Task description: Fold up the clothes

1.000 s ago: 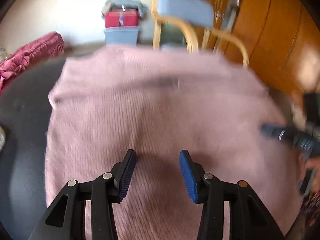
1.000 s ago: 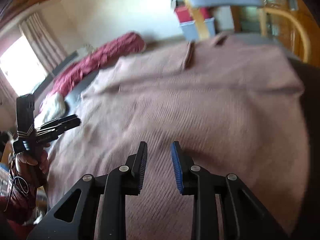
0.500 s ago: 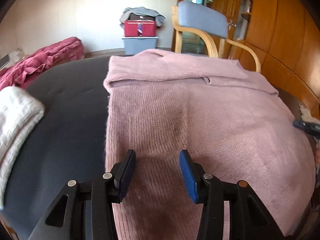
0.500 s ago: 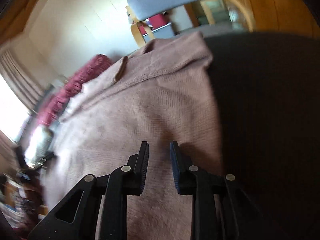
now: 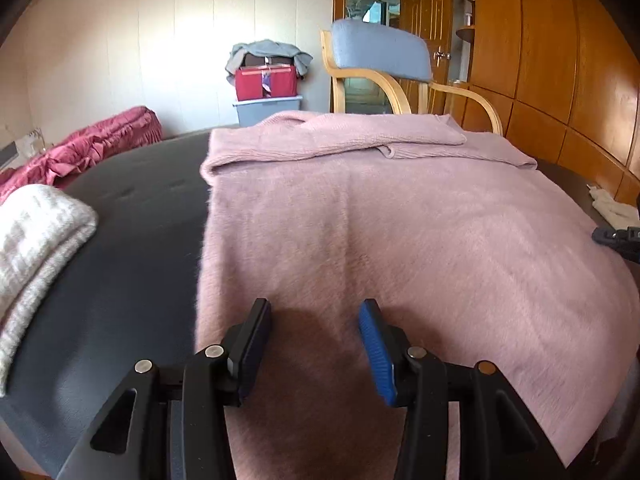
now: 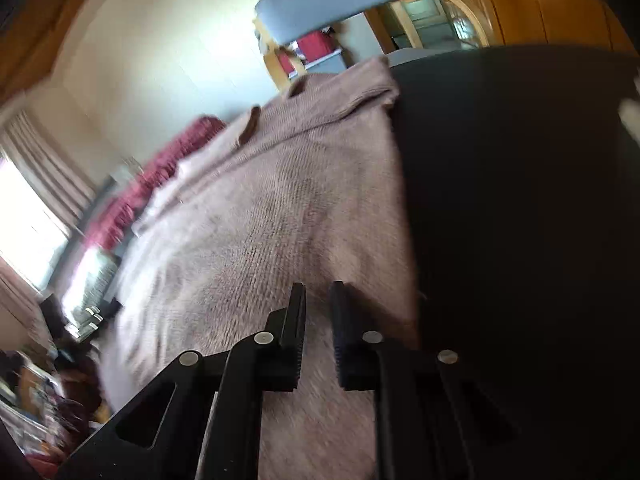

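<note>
Left wrist view: the pink sweater (image 5: 400, 220) lies flat on the dark counter (image 5: 132, 240), its long axis running away from the camera, collar end far and both sleeves folded across the top; the left gripper (image 5: 314, 344) hangs over the near hem by the sweater's left edge, jaws spread, nothing between them. Bare counter lies left of that edge, up to a white knit (image 5: 36, 232). The right wrist view, tilted and blurred, alone shows the sweater's right edge and wide bare counter beyond; there the right gripper (image 6: 318, 320) is over the hem, jaws closing, narrow gap, no cloth pinched.
</note>
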